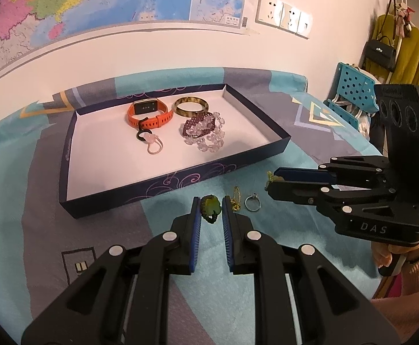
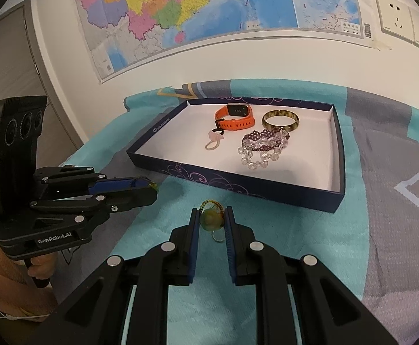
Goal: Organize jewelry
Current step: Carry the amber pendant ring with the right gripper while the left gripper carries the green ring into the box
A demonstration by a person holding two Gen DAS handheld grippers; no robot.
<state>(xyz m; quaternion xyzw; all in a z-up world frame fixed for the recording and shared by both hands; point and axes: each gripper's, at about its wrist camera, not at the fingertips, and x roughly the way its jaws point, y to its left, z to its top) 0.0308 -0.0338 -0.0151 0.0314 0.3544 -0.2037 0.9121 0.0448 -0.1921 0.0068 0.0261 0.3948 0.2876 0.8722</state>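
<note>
Nearest the lens, the left gripper (image 1: 210,201) had its claw closed on a green pendant (image 1: 210,208), a lumpy carved stone on a dark cord. It was held just in front of the near wall of the tray (image 1: 151,189).

Judging by the layout, the job looked about half done. Four pieces already lay inside the shallow dark-sided, white-floored tray, toward its far end. From left to right these were an orange watch (image 1: 147,113) with a pink looped charm (image 1: 151,142) just near of it, then a mottled bangle (image 1: 191,106) with a heap of purple and clear bead bracelets (image 1: 203,132) near of that.

Four pieces were still outside the tray. Right of the green pendant, a gold chain (image 1: 235,201) lay bunched on the blue tablecloth (image 1: 65,201). A silver ring (image 1: 252,202) sat just beside it, and neither was touched by a claw.

Farther right, the right gripper (image 2: 211,212) had its claw pinched on an amber pendant (image 2: 209,220), a rounded yellowish stone with a braided loop at its far end. It was also near of the tray. Whether either pendant was lifted clear of the cloth could not be told.
</note>
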